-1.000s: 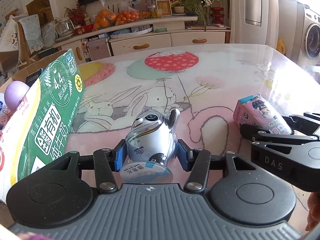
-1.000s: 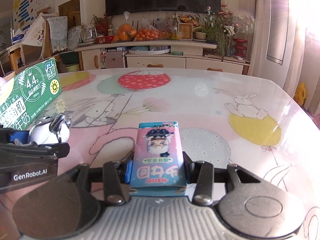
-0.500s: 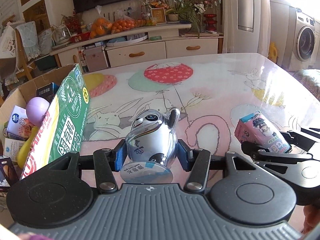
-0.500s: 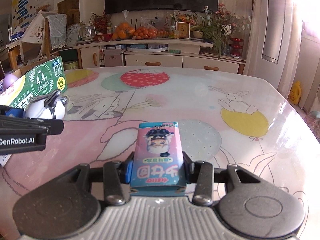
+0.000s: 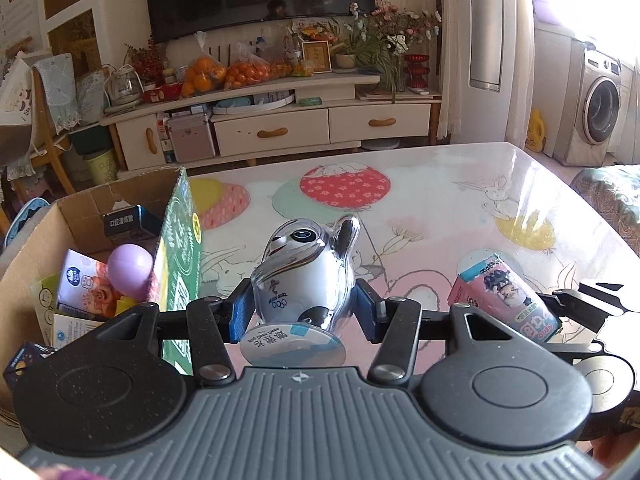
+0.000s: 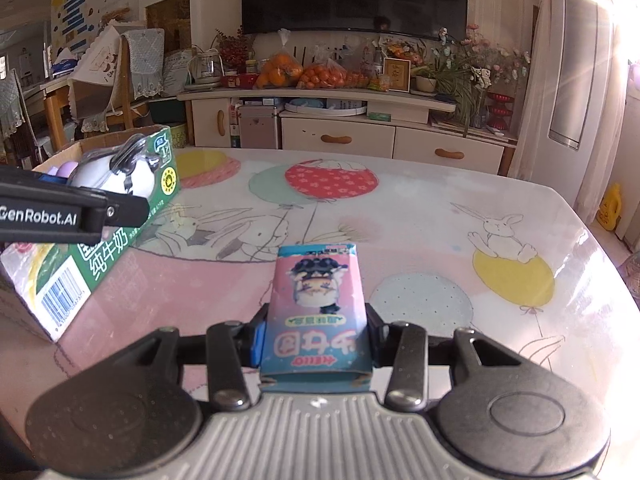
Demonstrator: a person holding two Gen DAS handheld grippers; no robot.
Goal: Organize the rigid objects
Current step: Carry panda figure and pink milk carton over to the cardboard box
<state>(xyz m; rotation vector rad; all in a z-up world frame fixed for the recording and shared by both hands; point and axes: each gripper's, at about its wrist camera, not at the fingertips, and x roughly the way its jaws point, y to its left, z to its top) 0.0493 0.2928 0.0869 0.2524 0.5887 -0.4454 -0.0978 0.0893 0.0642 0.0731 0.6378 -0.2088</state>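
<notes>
Left wrist: left gripper clamped on panda mascot figurine, lifted above table beside cardboard box. Right wrist: right gripper pinching pink blind-box carton, raised over table centre.

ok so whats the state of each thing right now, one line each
left gripper: shut on the panda figurine
panda figurine: held upright, off the table
right gripper: shut on the pink carton
pink carton: held, lifted off the table
cardboard box: open at the top, already holding a purple ball and small packs
table: bare where it shows
</notes>
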